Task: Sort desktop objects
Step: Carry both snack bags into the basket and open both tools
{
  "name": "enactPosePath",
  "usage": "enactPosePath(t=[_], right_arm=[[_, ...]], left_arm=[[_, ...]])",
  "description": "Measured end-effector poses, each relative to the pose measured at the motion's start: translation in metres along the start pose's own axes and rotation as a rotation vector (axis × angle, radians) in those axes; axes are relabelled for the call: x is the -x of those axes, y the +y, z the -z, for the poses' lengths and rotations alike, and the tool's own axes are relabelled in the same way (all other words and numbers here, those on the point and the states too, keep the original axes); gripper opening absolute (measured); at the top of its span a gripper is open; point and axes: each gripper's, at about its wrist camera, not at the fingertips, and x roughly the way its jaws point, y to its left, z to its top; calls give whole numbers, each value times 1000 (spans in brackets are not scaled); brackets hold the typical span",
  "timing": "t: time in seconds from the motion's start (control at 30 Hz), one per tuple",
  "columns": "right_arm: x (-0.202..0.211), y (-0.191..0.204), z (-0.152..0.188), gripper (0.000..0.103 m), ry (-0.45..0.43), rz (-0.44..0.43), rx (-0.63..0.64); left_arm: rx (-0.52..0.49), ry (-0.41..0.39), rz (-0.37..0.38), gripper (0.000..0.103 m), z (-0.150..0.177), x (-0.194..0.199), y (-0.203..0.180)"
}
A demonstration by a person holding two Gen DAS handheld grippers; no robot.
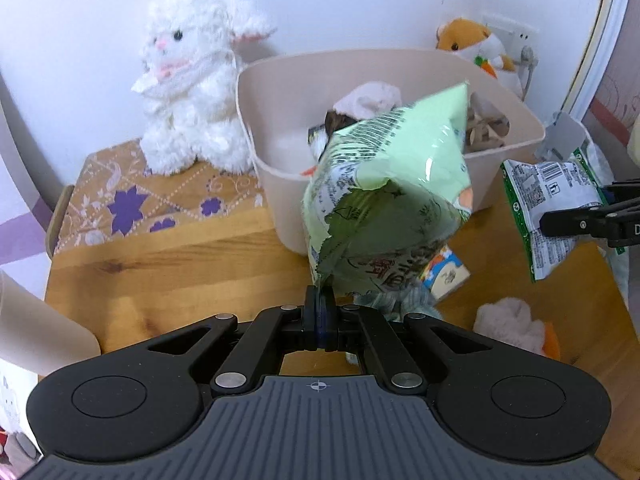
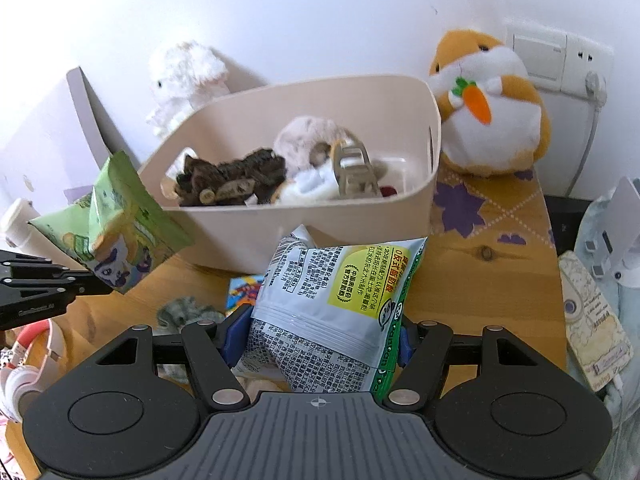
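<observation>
My left gripper (image 1: 319, 300) is shut on the crimped edge of a light green snack bag (image 1: 384, 200), which hangs in the air in front of the beige bin (image 1: 272, 92). The same bag (image 2: 116, 232) and left gripper (image 2: 102, 284) show at the left of the right wrist view. My right gripper (image 2: 318, 336) is shut on a white and green snack packet (image 2: 328, 304), its blue pads pressing both sides; this packet (image 1: 552, 208) is lifted off the wooden table (image 1: 168, 268). The bin (image 2: 416, 120) holds plush toys and dark items.
A white plush rabbit (image 1: 192, 80) stands left of the bin, an orange hamster plush (image 2: 488, 108) right of it. On the table lie a colourful small box (image 1: 446, 276), a grey-green fuzzy item (image 2: 184, 310) and a pale plush (image 1: 512, 324). Headphones (image 2: 24, 372) lie at left.
</observation>
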Motion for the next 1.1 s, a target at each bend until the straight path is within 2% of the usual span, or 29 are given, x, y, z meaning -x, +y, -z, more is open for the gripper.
enactPosePath(t=[0.4, 0.67, 0.87, 1.1], right_arm=[[32, 7, -18, 65, -53, -47, 27], [50, 3, -53, 65, -146, -48, 13], [42, -1, -80, 65, -179, -21, 23], [13, -2, -99, 65, -160, 15, 42]], left_arm=[[19, -78, 45, 0, -34, 21, -11], [50, -140, 49, 0, -67, 31, -7], [23, -148, 22, 0, -92, 23, -4], [-30, -106, 4, 0, -107, -3, -16]])
